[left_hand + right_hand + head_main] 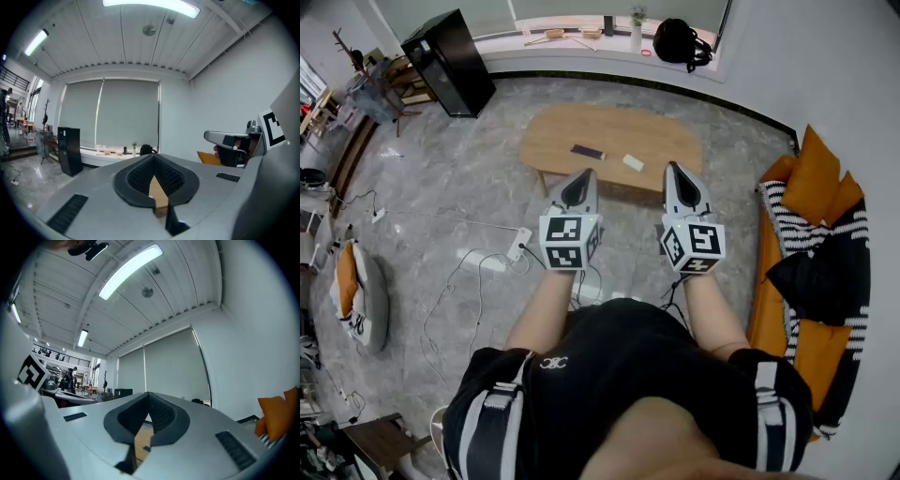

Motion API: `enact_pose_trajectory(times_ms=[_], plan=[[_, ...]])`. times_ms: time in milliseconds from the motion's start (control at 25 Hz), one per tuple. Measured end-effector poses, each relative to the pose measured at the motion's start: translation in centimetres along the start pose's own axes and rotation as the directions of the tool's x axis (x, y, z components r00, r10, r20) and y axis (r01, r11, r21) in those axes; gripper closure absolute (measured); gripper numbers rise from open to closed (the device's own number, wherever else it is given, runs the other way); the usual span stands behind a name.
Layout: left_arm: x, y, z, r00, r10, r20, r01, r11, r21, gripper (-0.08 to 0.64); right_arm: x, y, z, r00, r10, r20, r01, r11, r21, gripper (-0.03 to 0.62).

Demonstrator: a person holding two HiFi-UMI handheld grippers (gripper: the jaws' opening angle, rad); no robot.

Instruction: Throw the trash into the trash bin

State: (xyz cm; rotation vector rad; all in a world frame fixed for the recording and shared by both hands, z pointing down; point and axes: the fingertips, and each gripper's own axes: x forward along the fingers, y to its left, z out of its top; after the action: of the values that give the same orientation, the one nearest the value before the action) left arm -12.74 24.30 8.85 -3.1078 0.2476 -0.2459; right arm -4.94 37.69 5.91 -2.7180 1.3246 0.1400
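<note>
A low wooden table (572, 131) stands ahead of me on the grey floor. A small white piece (633, 162) and a flat dark object (587, 152) lie on its near half. My left gripper (581, 174) and right gripper (675, 168) are held side by side at chest height, short of the table's near edge, both pointing at it. Both are shut and hold nothing. In the left gripper view the closed jaw tips (153, 157) frame a sliver of table (158, 194). The right gripper view shows its shut tips (149, 393) the same way. No trash bin shows in any view.
A black cabinet (448, 62) stands at the far left by the window sill, where a black bag (680, 41) rests. An orange sofa with a striped throw (811, 244) lines the right side. A power strip and cables (517, 246) lie on the floor left of me.
</note>
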Motion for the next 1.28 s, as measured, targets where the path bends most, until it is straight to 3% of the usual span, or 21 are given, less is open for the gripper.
enact_pose_trajectory(times_ms=[560,1280], plan=[[-1.2,0.7,-1.2,1.0,-0.026,-0.018,0.026,1.0,-0.004,0.548,-0.3,2.3,-1.3,1.0,-0.003,-0.023,0.003,1.0,0.021,0.581],[0.1,7.8,-3.3,0.999,-0.041,-0.02,0.04,0.998,-0.056,0.548,5.8,6.6,-3.8,0.997,-0.016,-0.077,0.016,1.0,-0.006,0.581]])
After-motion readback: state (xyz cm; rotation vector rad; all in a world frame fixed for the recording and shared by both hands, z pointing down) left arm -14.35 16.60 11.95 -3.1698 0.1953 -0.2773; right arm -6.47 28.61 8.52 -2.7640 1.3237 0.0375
